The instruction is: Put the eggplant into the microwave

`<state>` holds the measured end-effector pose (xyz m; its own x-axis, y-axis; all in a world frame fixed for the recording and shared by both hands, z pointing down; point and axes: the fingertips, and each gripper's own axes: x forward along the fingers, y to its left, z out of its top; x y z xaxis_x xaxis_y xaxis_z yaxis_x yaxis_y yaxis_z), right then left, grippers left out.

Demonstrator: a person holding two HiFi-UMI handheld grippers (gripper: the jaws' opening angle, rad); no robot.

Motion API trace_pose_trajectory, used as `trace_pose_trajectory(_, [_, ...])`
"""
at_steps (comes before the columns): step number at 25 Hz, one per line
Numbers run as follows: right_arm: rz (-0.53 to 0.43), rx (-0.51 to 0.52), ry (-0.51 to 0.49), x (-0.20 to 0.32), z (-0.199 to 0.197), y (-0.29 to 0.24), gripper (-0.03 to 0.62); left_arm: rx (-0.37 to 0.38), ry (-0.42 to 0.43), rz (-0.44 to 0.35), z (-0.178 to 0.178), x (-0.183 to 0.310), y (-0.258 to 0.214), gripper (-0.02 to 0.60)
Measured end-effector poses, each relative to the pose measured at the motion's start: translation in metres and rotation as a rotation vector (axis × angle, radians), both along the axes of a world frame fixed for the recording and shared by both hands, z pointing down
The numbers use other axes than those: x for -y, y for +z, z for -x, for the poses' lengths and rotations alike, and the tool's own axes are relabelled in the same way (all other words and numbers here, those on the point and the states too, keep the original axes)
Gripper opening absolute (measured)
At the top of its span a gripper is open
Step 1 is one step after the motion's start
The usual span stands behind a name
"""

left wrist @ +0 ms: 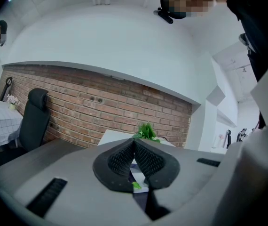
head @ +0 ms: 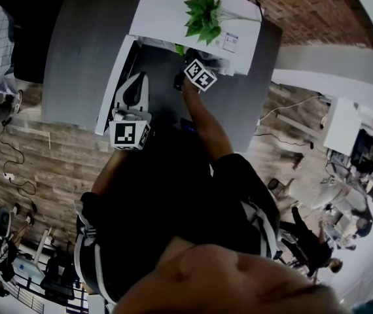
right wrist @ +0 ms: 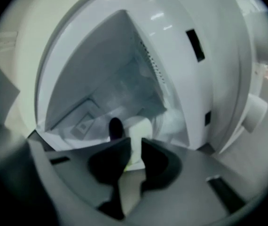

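The white microwave (head: 167,12) (right wrist: 209,55) stands on the grey table with its door (head: 111,90) swung open to the left. In the right gripper view a dark rounded eggplant (right wrist: 115,127) sits on the cavity floor, just beyond the left jaw. My right gripper (right wrist: 135,142) points into the cavity, its marker cube (head: 200,75) at the opening. A narrow gap shows between its jaws, with a pale blurred shape (right wrist: 139,128) behind it. Nothing is clearly pinched. My left gripper (head: 137,80) (left wrist: 134,144) hangs beside the open door, shut and empty.
A green plant (head: 203,15) (left wrist: 146,132) stands on top of the microwave. A brick wall (left wrist: 101,107) runs behind the grey table (head: 75,51), with a black office chair (left wrist: 33,121) at the left. People and desks fill the room at the right of the head view.
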<state>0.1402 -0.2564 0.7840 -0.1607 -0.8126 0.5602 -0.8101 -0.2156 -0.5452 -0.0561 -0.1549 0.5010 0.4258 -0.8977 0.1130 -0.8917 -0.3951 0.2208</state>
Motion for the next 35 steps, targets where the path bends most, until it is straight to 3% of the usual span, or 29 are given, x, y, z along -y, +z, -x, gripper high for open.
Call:
trace_pose_trajectory(4, [0.001, -0.017, -0.036, -0.008, 0.000, -0.004, 0.044, 0.003, 0.014, -0.009, -0.003, -0.004, -0.001, 0.035])
trace_pose_trajectory(18, [0.065, -0.119, -0.190, -0.042, 0.013, -0.022, 0.032, -0.002, 0.032, -0.054, -0.008, -0.021, -0.021, 0.035])
trace_pose_trajectory(35, [-0.006, -0.232, -0.275, -0.093, 0.027, -0.085, 0.032, 0.009, 0.087, -0.075, -0.012, -0.046, -0.030, 0.035])
